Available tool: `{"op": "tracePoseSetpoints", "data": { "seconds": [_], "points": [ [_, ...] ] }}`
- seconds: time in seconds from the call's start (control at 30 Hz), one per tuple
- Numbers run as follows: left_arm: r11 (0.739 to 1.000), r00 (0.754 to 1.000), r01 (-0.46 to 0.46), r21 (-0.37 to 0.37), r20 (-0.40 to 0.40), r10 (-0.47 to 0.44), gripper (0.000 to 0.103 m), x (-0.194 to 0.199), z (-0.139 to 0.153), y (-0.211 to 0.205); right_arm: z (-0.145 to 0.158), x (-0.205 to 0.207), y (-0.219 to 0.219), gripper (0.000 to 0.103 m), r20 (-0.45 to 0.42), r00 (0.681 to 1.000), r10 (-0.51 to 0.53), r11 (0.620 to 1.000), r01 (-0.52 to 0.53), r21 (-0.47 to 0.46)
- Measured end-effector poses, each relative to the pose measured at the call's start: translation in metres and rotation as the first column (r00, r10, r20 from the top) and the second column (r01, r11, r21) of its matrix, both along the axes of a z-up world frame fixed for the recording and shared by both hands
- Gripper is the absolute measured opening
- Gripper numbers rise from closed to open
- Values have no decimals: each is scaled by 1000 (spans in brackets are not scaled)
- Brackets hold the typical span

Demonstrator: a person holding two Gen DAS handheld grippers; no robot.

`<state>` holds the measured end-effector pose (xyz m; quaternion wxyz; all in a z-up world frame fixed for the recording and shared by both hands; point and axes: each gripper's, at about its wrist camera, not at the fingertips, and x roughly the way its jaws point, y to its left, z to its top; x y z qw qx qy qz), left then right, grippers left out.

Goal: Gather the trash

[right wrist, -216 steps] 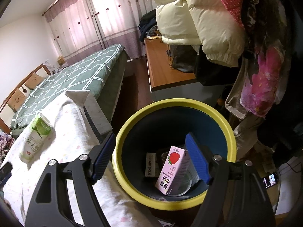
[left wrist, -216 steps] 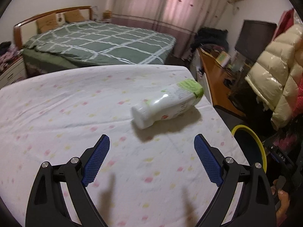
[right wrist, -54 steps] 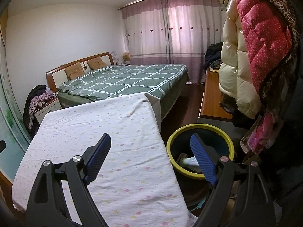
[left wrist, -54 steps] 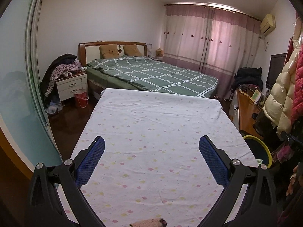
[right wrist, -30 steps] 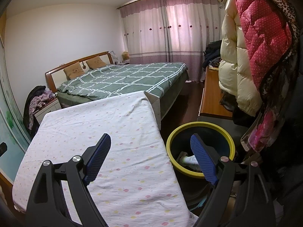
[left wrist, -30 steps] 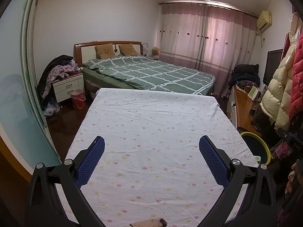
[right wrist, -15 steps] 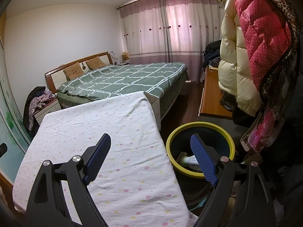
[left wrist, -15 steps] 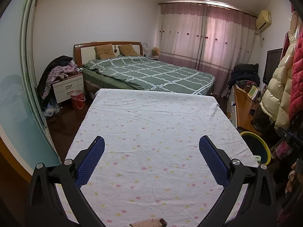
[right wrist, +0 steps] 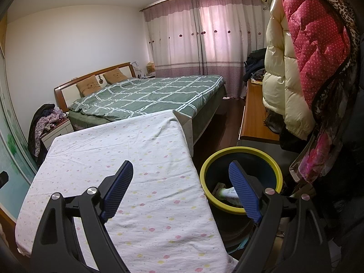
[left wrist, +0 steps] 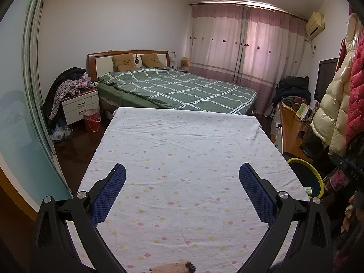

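The yellow-rimmed dark blue bin (right wrist: pixel 241 153) stands on the floor at the right edge of the table covered in a white dotted cloth (right wrist: pixel 127 159). A white and green bottle (right wrist: pixel 227 192) lies inside the bin. The bin also shows in the left wrist view (left wrist: pixel 304 162). My left gripper (left wrist: pixel 182 188) is open and empty above the near half of the cloth (left wrist: pixel 182 150). My right gripper (right wrist: pixel 180 190) is open and empty, its jaws straddling the table's right edge and the bin's rim.
A green plaid bed (left wrist: pixel 177 88) lies beyond the table. A wooden desk (right wrist: pixel 254 118) and hanging cream and red jackets (right wrist: pixel 295 68) are on the right. A nightstand (left wrist: pixel 79 107) and a red bucket (left wrist: pixel 92 119) stand at the left. A knitted item (left wrist: pixel 173 267) lies at the near edge.
Seven seconds ago the bottle lay on the cloth; now the cloth bears no bottle and one lies in the bin. Both grippers have pulled back and are almost still over the last second.
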<state>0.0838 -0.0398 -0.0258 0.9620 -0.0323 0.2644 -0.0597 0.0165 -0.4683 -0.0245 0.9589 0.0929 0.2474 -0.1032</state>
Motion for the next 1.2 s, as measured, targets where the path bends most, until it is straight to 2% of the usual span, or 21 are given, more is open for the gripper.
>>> {"op": "tracePoseSetpoints", "data": {
  "seconds": [1.2],
  "points": [
    [1000,1000,-6,8,-9,7,98,6,0,5,-4,5,3,82,-9,1000,2,1000,-2,3]
  ]
}}
